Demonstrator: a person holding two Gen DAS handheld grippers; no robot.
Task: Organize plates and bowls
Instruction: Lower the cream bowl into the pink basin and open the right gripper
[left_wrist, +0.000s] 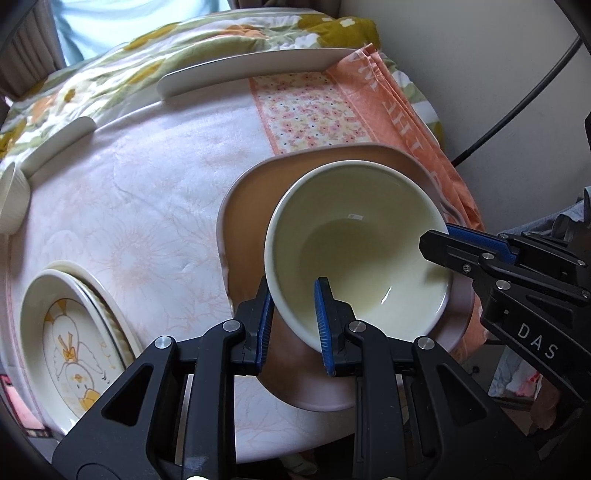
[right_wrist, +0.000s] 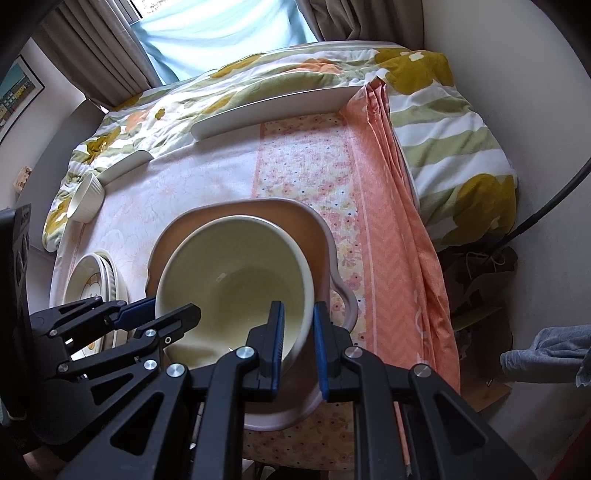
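Observation:
A cream bowl (left_wrist: 354, 247) sits on a pink-brown plate (left_wrist: 251, 218) on the table; both also show in the right wrist view, the bowl (right_wrist: 236, 273) on the plate (right_wrist: 317, 236). My left gripper (left_wrist: 293, 319) straddles the bowl's near rim, one finger inside and one outside, shut on it. My right gripper (right_wrist: 298, 345) straddles the rim on the other side the same way, shut on it. Each gripper shows in the other's view, the right one (left_wrist: 443, 242) at the bowl's right rim, the left one (right_wrist: 162, 314) at its left rim.
A stack of plates with a chick drawing (left_wrist: 74, 343) lies at the left. A small ribbed white bowl (right_wrist: 85, 197) stands at the far left. White table rims (left_wrist: 243, 70) and a floral blanket (right_wrist: 454, 144) lie behind. An orange cloth (right_wrist: 391, 206) hangs over the right edge.

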